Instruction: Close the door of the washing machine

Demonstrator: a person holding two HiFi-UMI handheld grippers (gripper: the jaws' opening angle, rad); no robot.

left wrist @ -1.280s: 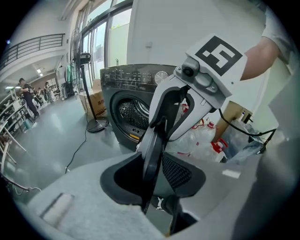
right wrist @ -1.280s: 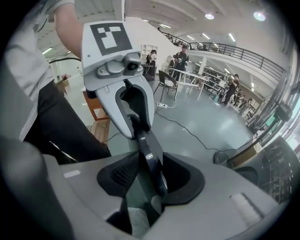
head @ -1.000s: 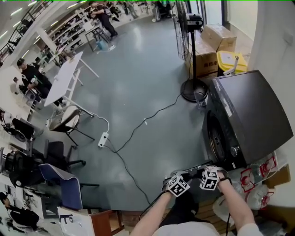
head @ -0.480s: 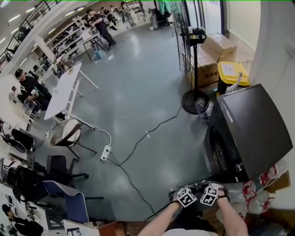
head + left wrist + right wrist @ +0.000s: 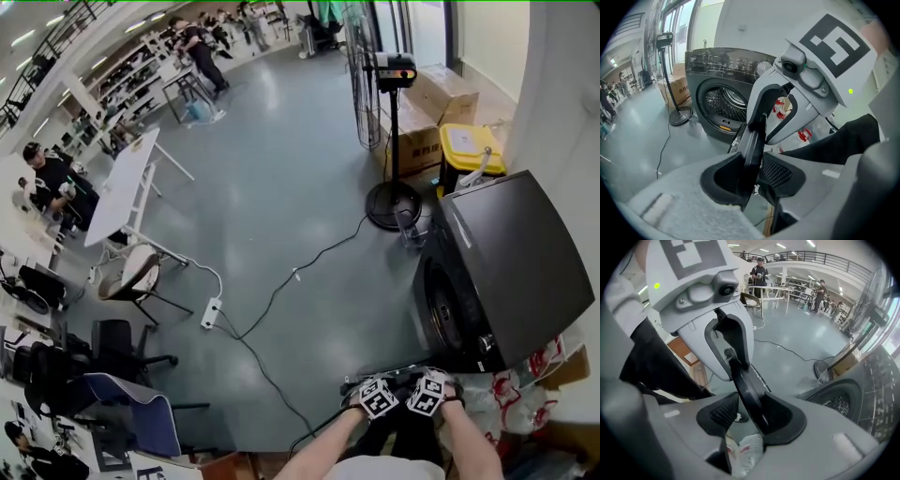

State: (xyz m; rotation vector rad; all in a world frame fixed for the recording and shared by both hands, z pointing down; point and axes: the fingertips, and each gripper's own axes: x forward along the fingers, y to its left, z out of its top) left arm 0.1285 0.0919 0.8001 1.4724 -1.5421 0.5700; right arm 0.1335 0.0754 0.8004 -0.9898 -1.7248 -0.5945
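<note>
Left gripper view: my left hand-held gripper [image 5: 752, 180] is clamped on the rim of the door [image 5: 754, 126], a dark thin panel running up between the pads. The door stands swung out from the washing machine [image 5: 717, 70], whose drum opening [image 5: 723, 102] lies bare beyond.

Right gripper view: my right hand-held gripper [image 5: 747, 420] has its jaws apart around the same rim. The door leans on 1 pad and a gap shows on the other side, with a plastic bag [image 5: 743, 451] below. I judge this the weak point: with only 1 firm grip, the rim could slip out as I swing the door. It might then stop short of the latch or bang shut.

Head view: both grippers sit close together at my knees, just beside the machine's front corner. The grey floor [image 5: 300, 169] is smooth and glossy. A cable [image 5: 281, 281] snakes across it to a power strip [image 5: 210, 311], and could catch a foot. A standing fan [image 5: 392, 187] and cardboard boxes [image 5: 441, 89] stand behind the machine, and people work far off
</note>
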